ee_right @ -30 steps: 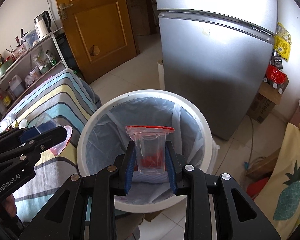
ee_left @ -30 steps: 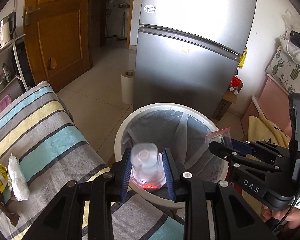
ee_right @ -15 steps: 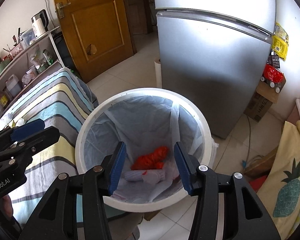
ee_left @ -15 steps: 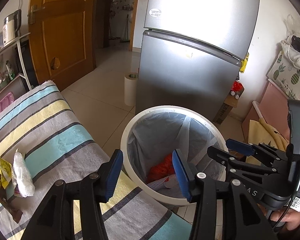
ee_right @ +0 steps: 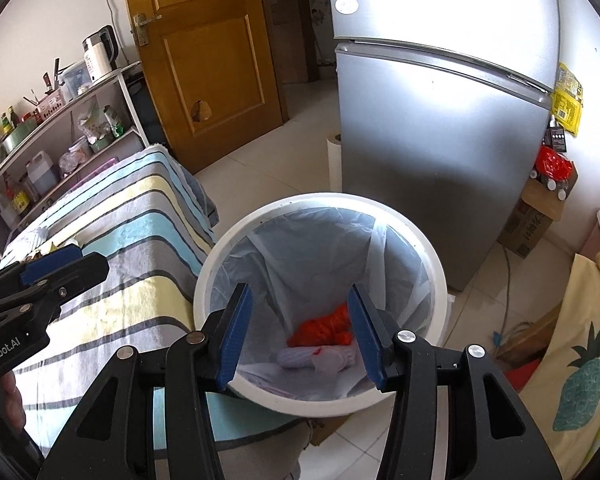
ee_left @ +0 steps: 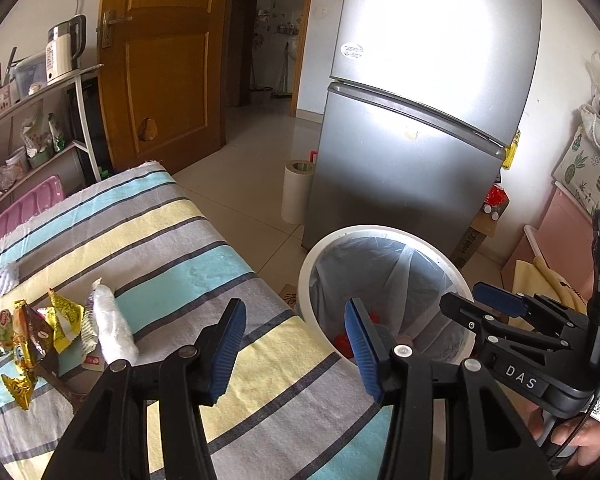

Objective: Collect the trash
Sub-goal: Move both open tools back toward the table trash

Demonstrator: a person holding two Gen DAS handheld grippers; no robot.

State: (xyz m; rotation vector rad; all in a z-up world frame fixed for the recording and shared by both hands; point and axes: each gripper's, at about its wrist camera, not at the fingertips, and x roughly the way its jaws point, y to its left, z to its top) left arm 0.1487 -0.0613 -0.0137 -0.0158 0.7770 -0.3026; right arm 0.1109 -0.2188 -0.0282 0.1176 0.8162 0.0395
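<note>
A white round trash bin point(ee_right: 436, 272) with a clear liner stands on the floor beside the striped table point(ee_left: 172, 240). Inside lie an orange-red bag point(ee_right: 328, 326) and a clear bottle point(ee_right: 320, 358). My right gripper point(ee_right: 300, 330) is open and empty above the bin's near rim. My left gripper point(ee_left: 296, 346) is open and empty over the table's edge, left of the bin point(ee_left: 456, 276). Crumpled green and gold wrappers point(ee_left: 24, 336) and a white wrapped packet point(ee_left: 112, 328) lie on the table at the left.
A silver fridge point(ee_left: 420, 128) stands behind the bin, with a paper roll point(ee_left: 296, 192) at its left. A wooden door point(ee_left: 160, 60) and a shelf rack point(ee_left: 28, 120) are at the far left. A pineapple-print cushion point(ee_right: 584, 392) lies on the right.
Both grippers opened and dropped the bottle and the red-topped bag into the bin. My left gripper has since drawn back left over the table, bringing the wrappers into view.
</note>
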